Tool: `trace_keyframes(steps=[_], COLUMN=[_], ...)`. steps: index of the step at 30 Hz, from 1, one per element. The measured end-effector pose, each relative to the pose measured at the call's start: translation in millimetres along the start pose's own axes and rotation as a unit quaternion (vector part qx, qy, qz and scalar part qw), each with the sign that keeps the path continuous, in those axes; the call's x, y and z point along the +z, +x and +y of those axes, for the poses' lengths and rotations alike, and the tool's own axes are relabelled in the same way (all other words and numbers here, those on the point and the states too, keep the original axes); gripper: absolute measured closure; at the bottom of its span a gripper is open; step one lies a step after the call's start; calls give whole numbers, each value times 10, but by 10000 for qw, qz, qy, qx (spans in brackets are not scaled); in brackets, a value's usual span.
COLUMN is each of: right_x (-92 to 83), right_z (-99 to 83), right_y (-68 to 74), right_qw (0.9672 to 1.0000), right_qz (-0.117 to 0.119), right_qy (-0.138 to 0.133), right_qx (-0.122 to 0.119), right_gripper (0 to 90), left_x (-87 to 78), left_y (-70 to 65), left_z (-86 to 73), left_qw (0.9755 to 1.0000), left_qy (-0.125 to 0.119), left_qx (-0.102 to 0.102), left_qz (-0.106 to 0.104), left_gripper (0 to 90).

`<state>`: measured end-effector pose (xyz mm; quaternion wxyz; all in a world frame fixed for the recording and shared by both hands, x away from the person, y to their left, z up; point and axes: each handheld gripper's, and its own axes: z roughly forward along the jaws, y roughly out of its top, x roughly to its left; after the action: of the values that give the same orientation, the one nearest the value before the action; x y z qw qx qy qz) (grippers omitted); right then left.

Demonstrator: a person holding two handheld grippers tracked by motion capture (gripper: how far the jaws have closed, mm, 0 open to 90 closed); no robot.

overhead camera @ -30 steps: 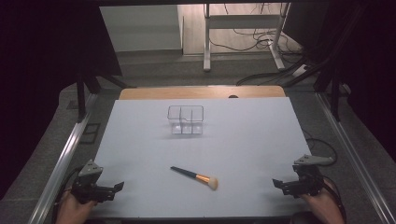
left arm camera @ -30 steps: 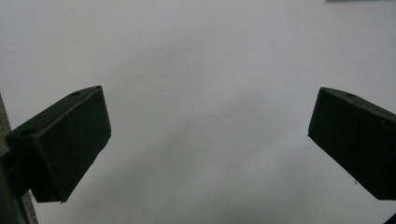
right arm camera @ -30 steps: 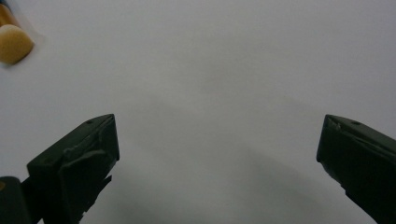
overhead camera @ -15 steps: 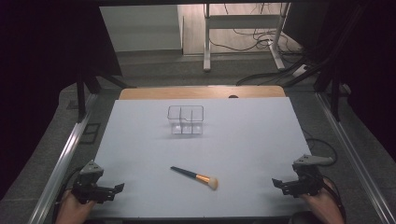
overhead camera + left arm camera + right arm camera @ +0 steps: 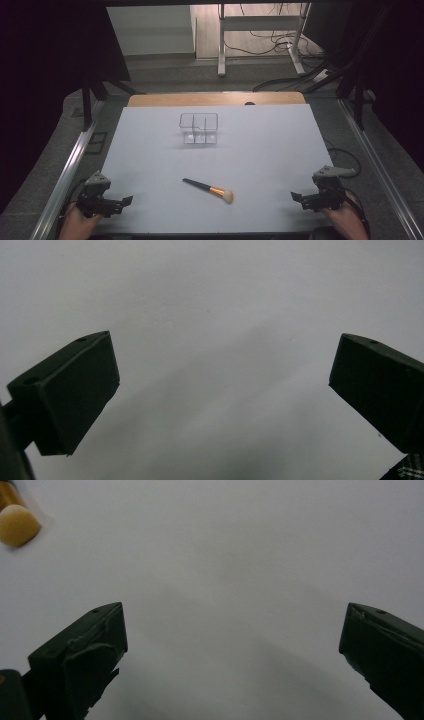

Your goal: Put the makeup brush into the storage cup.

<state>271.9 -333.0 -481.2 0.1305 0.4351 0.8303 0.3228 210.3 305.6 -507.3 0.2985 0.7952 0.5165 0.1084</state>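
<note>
A makeup brush (image 5: 210,189) with a dark handle, a gold ferrule and a pale tip lies on the white table top (image 5: 260,150), front centre. Its pale tip (image 5: 17,525) shows in the upper left corner of the right gripper view. A clear plastic organiser (image 5: 199,128) with compartments stands farther back, near the middle. My left gripper (image 5: 122,201) rests at the front left corner, open, nothing between its jaws (image 5: 222,390). My right gripper (image 5: 298,196) sits at the front right corner, open and empty too (image 5: 235,645). Both point inward toward the brush.
A wooden strip (image 5: 215,99) borders the table's far edge. Metal rails (image 5: 67,170) run along both sides. Beyond the table lie a desk frame (image 5: 260,30) and floor cables (image 5: 280,82). A cable (image 5: 345,155) loops near the right gripper.
</note>
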Motion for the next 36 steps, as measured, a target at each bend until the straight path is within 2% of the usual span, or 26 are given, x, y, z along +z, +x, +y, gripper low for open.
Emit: trace_keyframes(steps=[4,7,11,14,20,24,25,36], right_x=[-6,-17,-8,-7,-9,-5,-1,7], right_z=[3,5,2,4,3,2,2,3], right_y=[-1,-10,-13,-13,-21,-22,-23,-20], right_qw=[10000,10000,10000,10000,10000,10000,10000,10000], right_qz=[-8,-36,-35,-53,-49,-49,-54,-44], right_qy=[-25,-85,-62,-57,-48,-44,-44,-21], right_qx=[1,34,21,16,55,48,48,39], right_gripper=[0,0,0,0,0,0,0,0], left_x=[-3,16,24,23,27,39,43,86], left_y=[-17,-68,-88,-84,-80,-94,-107,-200], left_z=[19,56,80,110,132,164,185,307], left_qw=[10000,9996,9994,9997,9997,9995,9991,9981], left_qy=[3,86,115,57,38,62,89,107], left_qx=[69,234,278,206,238,324,406,606], left_qz=[48,151,198,125,54,30,18,-34], left_gripper=[2,0,0,0,0,0,0,0])
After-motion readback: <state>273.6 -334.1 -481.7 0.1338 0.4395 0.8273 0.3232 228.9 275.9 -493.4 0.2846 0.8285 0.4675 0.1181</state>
